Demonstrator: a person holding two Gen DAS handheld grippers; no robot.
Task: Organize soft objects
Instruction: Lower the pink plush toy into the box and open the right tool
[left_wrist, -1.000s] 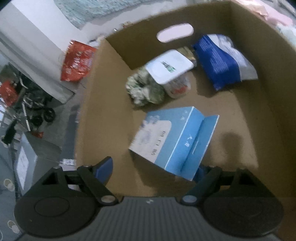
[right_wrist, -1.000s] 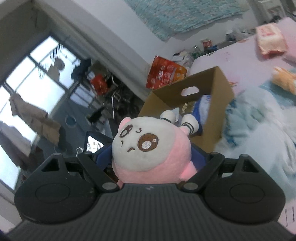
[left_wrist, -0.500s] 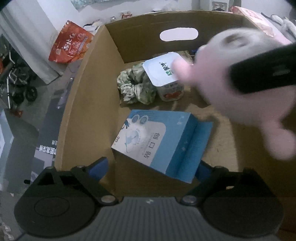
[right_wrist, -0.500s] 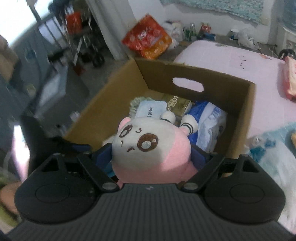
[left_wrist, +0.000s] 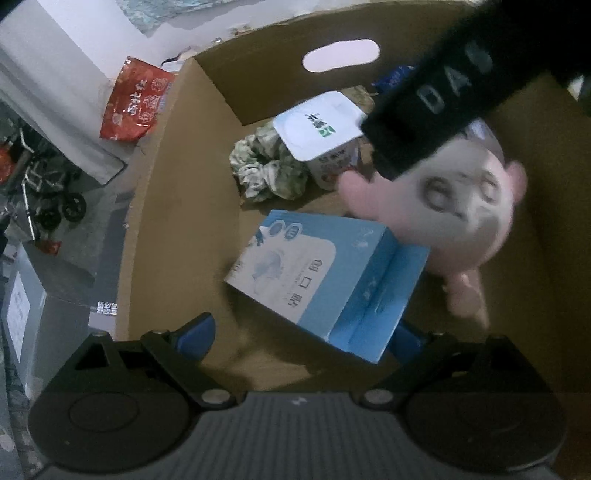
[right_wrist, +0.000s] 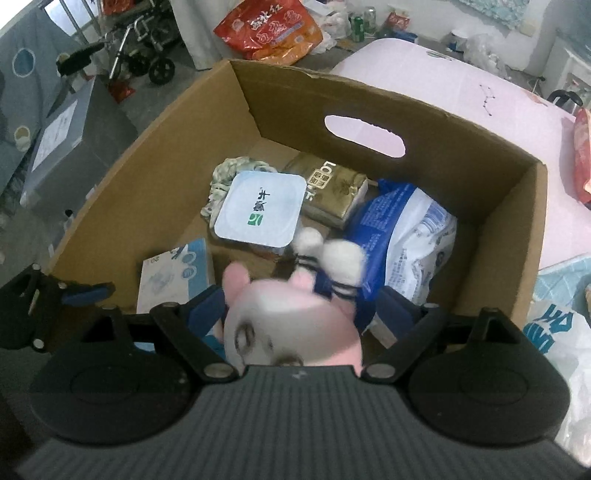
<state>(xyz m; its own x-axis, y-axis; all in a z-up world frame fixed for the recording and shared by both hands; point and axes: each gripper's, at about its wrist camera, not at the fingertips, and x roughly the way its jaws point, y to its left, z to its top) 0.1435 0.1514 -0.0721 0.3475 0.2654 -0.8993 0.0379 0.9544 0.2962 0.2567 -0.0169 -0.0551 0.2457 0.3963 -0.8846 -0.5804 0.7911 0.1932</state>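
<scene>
A pink and white plush (right_wrist: 291, 332) hangs head-down between the fingers of my right gripper (right_wrist: 299, 310), blurred and slipping as the jaws are opening. It is over the open cardboard box (right_wrist: 369, 110). In the left wrist view the plush (left_wrist: 461, 206) is low inside the cardboard box (left_wrist: 177, 221), under a black finger (left_wrist: 424, 110) of the right gripper. My left gripper (left_wrist: 299, 334) stands open over the near wall, above a light-blue carton (left_wrist: 314, 273) that it does not touch. The box also holds a yogurt cup (right_wrist: 258, 210), a green-white scrunchie (left_wrist: 266, 170), a gold pack (right_wrist: 328, 192) and a blue-white bag (right_wrist: 406, 236).
A red snack bag (right_wrist: 266, 26) lies on the floor behind the box. A pink bed surface (right_wrist: 461, 92) runs along the right, with pale blue cloth (right_wrist: 554, 332) on it. A grey bin (right_wrist: 62, 136) and a wheeled frame (right_wrist: 140, 55) stand to the left.
The right gripper swung over the box and dipped into it with the plush. The plush, held firm before, has tipped and slid within the jaws. The left jaws stand a little wider.
</scene>
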